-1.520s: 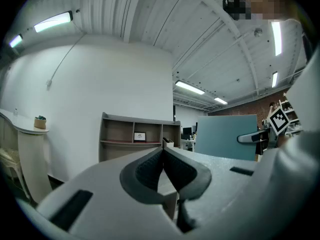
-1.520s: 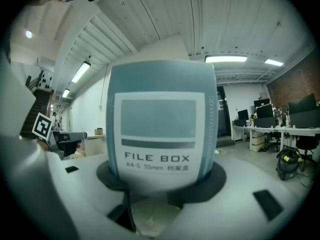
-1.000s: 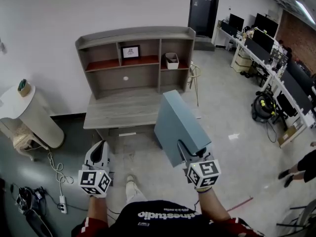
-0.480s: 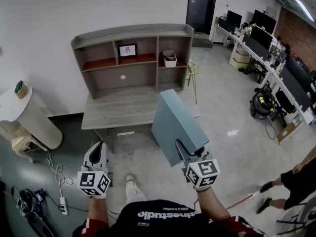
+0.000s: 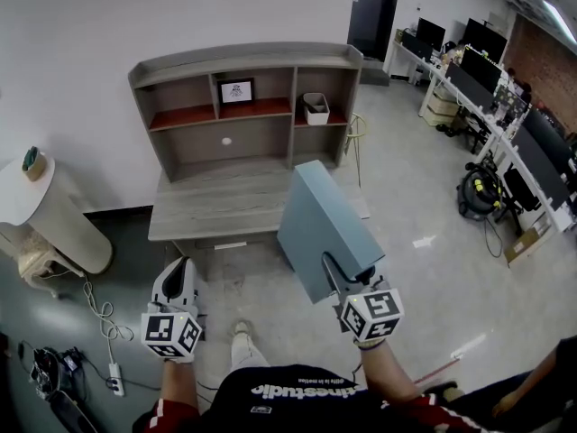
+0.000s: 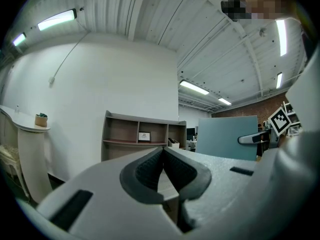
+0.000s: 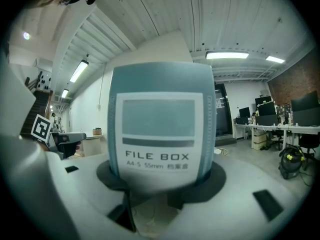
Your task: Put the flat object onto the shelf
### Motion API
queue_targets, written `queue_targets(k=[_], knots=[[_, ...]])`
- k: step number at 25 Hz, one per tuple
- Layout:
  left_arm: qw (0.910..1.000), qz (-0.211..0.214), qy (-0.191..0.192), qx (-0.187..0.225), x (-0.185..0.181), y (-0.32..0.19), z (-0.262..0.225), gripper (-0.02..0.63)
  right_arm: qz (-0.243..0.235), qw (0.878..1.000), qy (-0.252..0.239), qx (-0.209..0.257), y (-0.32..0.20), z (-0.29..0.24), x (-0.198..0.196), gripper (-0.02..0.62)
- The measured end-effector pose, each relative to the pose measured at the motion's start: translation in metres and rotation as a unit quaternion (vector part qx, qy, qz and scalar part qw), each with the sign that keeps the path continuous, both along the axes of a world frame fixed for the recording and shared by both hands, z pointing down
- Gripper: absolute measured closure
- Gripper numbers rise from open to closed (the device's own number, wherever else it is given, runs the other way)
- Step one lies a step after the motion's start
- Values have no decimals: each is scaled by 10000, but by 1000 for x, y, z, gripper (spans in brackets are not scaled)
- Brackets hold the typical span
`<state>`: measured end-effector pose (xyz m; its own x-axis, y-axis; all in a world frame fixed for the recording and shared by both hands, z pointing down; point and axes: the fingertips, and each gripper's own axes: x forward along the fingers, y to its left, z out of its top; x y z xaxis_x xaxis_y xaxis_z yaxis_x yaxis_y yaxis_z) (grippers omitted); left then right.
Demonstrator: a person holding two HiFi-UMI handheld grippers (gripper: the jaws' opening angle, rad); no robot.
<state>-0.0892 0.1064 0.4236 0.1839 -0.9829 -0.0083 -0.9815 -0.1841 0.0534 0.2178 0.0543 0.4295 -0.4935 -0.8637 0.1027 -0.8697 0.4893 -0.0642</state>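
File box (image 5: 323,228), blue-grey: clamped at its labelled spine by the right gripper (image 5: 337,276). It is held in the air, tilted, over the floor by the desk's (image 5: 216,207) front right corner and apart from the shelf (image 5: 243,108). Left gripper (image 5: 183,276): jaws pressed together, nothing between.

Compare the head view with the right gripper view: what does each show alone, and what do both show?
Head view only: the shelf and the desk ahead. Right gripper view only: the label reading FILE BOX, and the ceiling lights. Both: the blue box clamped in the right gripper.
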Motion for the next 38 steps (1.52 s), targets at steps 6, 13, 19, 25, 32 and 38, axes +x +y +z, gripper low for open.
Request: queue_targets(k=[6, 13, 19, 25, 32, 38], knots=[[10000, 69, 44, -42, -16, -32, 1, 600, 69, 10000, 45, -32, -29, 0, -19, 328], [9999, 109, -45, -103, -42, -79, 6, 600, 260, 9996, 76, -3, -73, 1, -37, 328], [9996, 233, -37, -127, -67, -125, 8, 600, 487, 9987, 127, -107, -113, 8, -57, 328], [9991, 396, -24, -125, -89, -169, 6, 600, 666, 9976, 166, -94, -150, 6, -78, 328], [9985, 544, -29, -88, -122, -212, 1, 600, 879, 9959, 209, -94, -187, 3, -107, 328], [9981, 616, 18, -47, -150, -240, 1, 600, 1037, 9942, 264, -71, -208, 0, -129, 328]])
